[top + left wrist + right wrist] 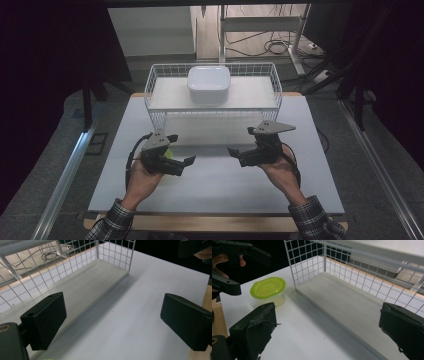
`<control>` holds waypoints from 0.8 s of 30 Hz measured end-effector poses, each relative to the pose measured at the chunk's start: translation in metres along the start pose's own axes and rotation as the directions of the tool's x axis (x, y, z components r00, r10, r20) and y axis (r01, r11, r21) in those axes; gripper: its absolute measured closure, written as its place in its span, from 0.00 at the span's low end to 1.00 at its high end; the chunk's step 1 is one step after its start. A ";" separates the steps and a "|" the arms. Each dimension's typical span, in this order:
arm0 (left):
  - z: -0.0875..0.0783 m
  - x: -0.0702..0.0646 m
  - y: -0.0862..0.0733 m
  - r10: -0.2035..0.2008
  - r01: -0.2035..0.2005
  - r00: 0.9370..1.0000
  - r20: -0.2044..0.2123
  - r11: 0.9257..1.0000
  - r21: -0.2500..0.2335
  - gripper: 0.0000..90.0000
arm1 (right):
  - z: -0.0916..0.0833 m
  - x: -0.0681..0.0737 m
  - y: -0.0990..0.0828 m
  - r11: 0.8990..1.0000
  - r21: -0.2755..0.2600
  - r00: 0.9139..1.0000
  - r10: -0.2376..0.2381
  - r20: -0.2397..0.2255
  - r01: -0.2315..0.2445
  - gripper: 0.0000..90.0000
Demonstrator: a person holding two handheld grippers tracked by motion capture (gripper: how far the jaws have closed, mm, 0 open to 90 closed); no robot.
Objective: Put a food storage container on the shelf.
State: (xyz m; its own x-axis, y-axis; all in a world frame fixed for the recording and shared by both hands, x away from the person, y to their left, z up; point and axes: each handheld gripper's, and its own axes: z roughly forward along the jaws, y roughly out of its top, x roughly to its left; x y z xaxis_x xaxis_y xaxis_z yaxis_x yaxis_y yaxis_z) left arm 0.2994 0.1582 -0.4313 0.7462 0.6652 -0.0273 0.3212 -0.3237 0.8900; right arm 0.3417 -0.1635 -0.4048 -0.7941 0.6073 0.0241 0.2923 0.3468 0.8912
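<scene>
We see a big white table (215, 185) with a white wire rack (212, 95) standing at its far side. A white bowl (209, 84) sits upside down on top of the rack. Our left gripper (182, 162) and right gripper (235, 151) hang over the table, well apart, both with jaws wide and nothing between them. A small tub with a green lid (268, 291) sits on the table just beside our left gripper, near the rack's corner.

From my seat I see grey carpet floor (55, 145), dark curtains (45, 55) on both sides, metal floor rails (65, 175), loose cables (275, 47) behind, and a white-topped bench (220, 190).
</scene>
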 end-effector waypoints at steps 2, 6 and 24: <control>0.000 -0.001 -0.003 -0.001 0.001 1.000 0.000 1.000 0.004 0.07 | 0.001 0.001 -0.005 1.000 0.011 1.000 -0.001 -0.003 0.001 0.01; 0.000 -0.005 -0.011 -0.008 0.008 1.000 0.005 1.000 0.007 0.06 | 0.002 0.004 -0.013 1.000 0.021 1.000 0.001 -0.020 -0.001 0.01; 0.006 -0.018 -0.057 -0.021 0.022 1.000 -0.012 0.999 0.046 0.04 | -0.004 0.006 -0.059 0.998 0.050 0.999 0.045 -0.023 -0.044 0.01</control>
State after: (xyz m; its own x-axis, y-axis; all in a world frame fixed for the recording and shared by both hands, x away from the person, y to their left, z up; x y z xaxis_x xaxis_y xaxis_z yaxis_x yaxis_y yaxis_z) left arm 0.2709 0.1610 -0.4840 0.7320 0.6801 -0.0407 0.3641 -0.3400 0.8671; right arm 0.3176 -0.1836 -0.4556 -0.7919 0.6061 0.0749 0.3532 0.3546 0.8657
